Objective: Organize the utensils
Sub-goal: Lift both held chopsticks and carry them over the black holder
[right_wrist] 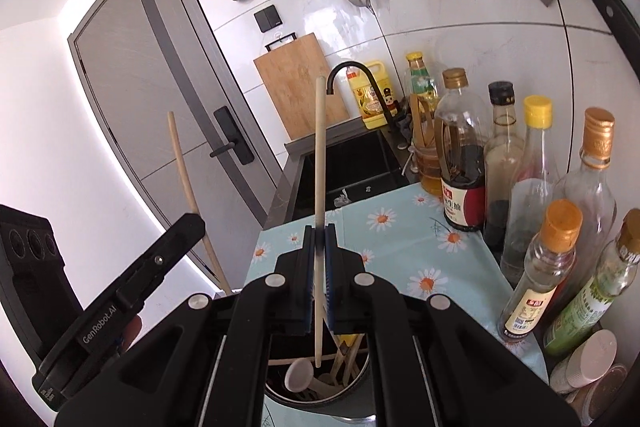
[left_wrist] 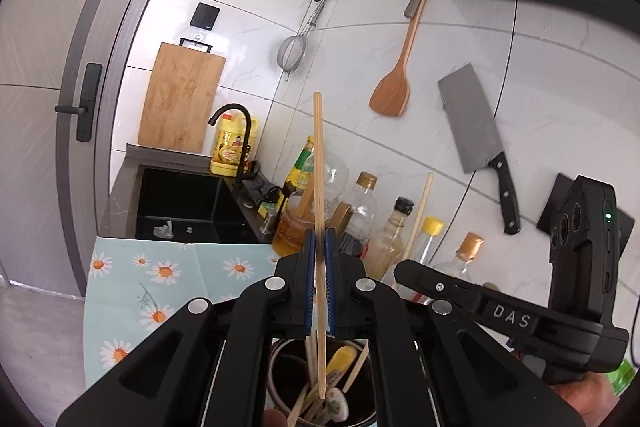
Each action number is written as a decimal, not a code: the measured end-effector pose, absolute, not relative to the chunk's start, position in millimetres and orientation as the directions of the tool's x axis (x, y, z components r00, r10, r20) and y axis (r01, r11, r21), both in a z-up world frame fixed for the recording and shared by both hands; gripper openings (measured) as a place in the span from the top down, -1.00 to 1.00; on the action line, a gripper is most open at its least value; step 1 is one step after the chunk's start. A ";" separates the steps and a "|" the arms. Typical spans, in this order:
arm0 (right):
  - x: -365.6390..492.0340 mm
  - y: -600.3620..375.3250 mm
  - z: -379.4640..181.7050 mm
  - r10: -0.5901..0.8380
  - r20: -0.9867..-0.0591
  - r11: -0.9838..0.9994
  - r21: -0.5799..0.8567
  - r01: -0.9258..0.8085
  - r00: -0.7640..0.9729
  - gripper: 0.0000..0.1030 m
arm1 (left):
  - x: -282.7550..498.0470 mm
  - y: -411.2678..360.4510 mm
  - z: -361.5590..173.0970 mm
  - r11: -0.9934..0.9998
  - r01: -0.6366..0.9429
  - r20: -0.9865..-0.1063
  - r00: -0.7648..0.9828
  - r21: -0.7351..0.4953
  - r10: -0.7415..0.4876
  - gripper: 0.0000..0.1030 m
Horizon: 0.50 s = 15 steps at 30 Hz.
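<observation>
Black linkage arms fill the bottom of both views, and between them each of my claws is clamped on a single chopstick. My left claw (left_wrist: 319, 241) pinches a thin bamboo chopstick (left_wrist: 318, 163) between its blue pads, upright, its top well ahead of the tips and its lower end hanging just behind them, over the dark utensil pot (left_wrist: 280, 379). My right claw (right_wrist: 319, 237) grips a paler chopstick (right_wrist: 320, 147) the same way, its lower end dipping towards the same pot (right_wrist: 352, 383), beside a white spoon (right_wrist: 299, 375).

I judge the step to be dropping loose chopsticks into the pot with the other utensils. Next, each claw should lower until the stick's end is inside the rim, then ease apart so it slides down without bouncing out.

Whether either stick already touches the contents I cannot quite tell, since the linkage hides part of the pot. Bottles (right_wrist: 460, 155) crowd the bench (right_wrist: 400, 239) ahead and right of my right claw.
</observation>
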State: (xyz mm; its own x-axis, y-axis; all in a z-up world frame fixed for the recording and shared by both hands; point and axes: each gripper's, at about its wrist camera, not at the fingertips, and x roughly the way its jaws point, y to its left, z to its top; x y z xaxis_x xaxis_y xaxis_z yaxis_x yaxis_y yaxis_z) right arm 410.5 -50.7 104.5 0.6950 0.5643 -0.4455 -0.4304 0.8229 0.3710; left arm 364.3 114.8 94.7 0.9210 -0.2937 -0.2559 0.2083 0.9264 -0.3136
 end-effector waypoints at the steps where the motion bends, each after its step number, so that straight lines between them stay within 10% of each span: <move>1: 410.2 -49.9 100.7 0.564 -0.450 0.824 0.371 -0.429 0.693 0.88 | 365.5 115.4 91.8 0.926 0.206 -0.267 0.917 -0.315 -0.295 0.92; 15: 402.5 -38.8 69.8 0.548 -0.540 0.836 0.357 -0.416 0.638 0.88 | 361.1 103.2 62.4 0.937 0.204 -0.368 0.879 -0.284 -0.303 0.92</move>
State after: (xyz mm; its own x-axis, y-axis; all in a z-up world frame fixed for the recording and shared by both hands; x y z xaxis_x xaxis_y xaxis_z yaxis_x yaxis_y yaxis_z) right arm 402.5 -38.8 69.8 0.6382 0.5483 -0.5404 -0.4163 0.8363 0.3569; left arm 361.1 103.2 62.4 0.8791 -0.3026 -0.3684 0.2036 0.9370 -0.2837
